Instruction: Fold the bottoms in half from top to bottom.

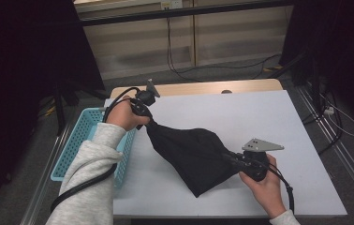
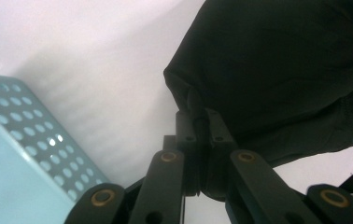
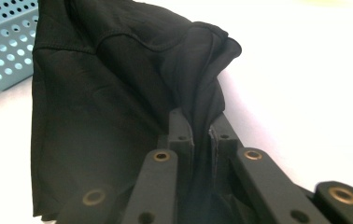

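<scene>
Both grippers – left [image 1: 150,120], right [image 1: 229,155] – are clamping the black cloth [image 1: 191,152], lifting it off the table [image 1: 259,117] – next probably calling for swinging it over the basket [image 1: 79,136].

Setting: a lab-type recording station, not a home. Evidence — a plain white-covered table [image 1: 259,122] with a wooden far edge stands on grey carpet, flanked by dark black curtains [image 1: 20,70] at both sides; loose black cables [image 1: 175,61] trail down a bare beige panelled wall, aluminium rails [image 1: 339,154] run along the floor.
</scene>
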`<state>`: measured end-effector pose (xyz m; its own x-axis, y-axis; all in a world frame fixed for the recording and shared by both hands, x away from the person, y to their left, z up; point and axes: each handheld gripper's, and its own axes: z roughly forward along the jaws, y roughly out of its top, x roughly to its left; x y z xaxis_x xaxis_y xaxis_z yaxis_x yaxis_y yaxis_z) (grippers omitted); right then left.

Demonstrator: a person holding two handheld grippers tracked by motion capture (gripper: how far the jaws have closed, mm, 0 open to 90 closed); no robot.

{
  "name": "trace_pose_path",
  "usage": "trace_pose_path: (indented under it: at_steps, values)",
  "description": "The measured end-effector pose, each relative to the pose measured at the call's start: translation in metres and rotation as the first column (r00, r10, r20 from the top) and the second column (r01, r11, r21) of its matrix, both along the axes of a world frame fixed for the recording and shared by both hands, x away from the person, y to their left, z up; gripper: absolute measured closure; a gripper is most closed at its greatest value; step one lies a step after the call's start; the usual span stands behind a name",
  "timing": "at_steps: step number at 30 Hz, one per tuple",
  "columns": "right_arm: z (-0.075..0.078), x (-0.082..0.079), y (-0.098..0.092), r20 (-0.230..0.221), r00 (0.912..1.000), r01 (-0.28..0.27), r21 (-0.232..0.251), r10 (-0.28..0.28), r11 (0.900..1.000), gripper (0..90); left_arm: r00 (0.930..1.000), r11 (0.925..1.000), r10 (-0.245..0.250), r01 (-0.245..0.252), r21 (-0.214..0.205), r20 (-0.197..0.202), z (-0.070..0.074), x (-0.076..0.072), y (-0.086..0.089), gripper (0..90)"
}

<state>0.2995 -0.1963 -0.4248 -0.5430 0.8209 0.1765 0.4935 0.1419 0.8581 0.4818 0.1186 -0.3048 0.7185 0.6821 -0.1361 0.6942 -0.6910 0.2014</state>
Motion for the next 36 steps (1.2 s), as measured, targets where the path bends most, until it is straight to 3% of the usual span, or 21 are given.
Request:
trace_pose_path:
  at_steps: [11, 24, 36]
  values:
    - [0.006, 0.003, 0.010, 0.022, 0.9997, -0.013, 0.012, 0.013, 0.9998, 83.0, 1.0000, 0.9999, 0.005, -0.005, 0.014, -0.008, 0.011, 0.001, 0.009, 87.2]
    - [0.011, 0.003, 0.021, 0.049, 0.9984, -0.031, 0.027, 0.029, 0.9992, 82.9, 0.9999, 0.9970, -0.001, 0.002, 0.078, -0.017, 0.033, 0.000, 0.014, 87.2]
    - [0.022, 0.004, 0.032, 0.092, 0.9948, -0.047, 0.048, 0.042, 0.9977, 82.9, 1.0000, 0.9973, 0.009, -0.009, 0.073, -0.002, 0.052, -0.002, 0.026, 87.2]
